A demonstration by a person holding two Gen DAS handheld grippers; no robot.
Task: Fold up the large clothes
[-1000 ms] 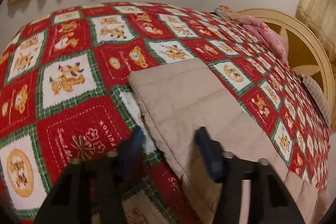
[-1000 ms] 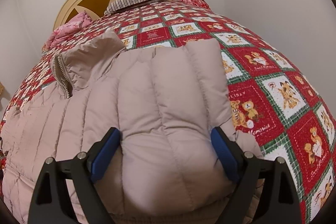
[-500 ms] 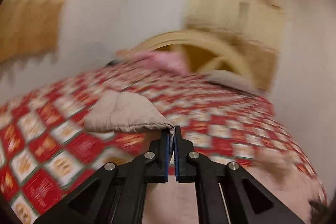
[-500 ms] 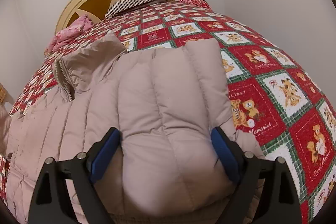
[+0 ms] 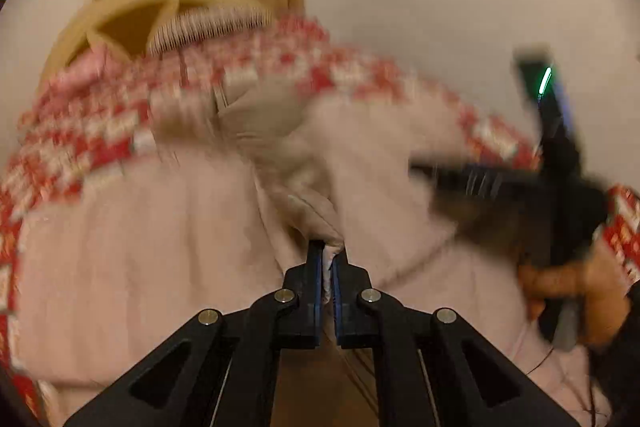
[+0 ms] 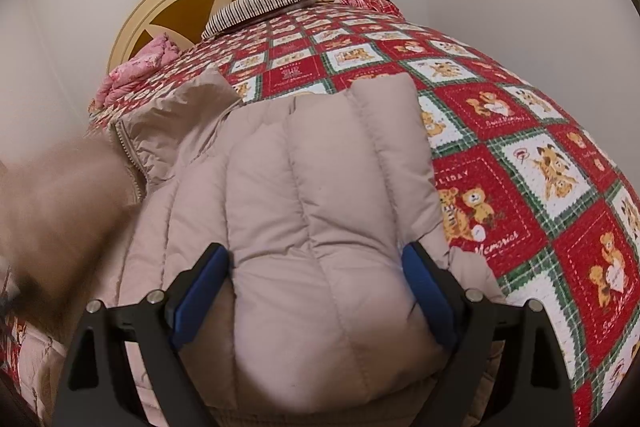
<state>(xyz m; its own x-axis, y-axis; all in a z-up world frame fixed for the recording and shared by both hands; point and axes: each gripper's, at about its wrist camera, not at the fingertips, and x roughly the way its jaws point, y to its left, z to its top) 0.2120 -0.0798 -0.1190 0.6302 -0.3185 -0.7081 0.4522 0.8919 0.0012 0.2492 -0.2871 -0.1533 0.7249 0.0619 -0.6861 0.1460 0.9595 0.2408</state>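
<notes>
While the left gripper (image 5: 327,259) was clamped on a thin hem of the jacket (image 6: 320,227) on the bed (image 6: 520,131), slipping mid-swing was risked; the right gripper (image 6: 316,291), fingers apart astride the sleeve, held nothing at 6 o'clock.

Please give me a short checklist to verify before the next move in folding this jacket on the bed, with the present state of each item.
1. Left gripper shut on jacket fabric: ok, a fold is pinched between its pads.
2. Right gripper open: ok, jaws wide, the sleeve bulging between them.
3. Right pads pressing the sleeve: cannot tell.
4. Folded sleeve lying flat on the jacket: ok.
5. Quilt beside the jacket free of other things: ok.
6. Left view sharp enough to place the fabric: not ok, it is blurred.
</notes>
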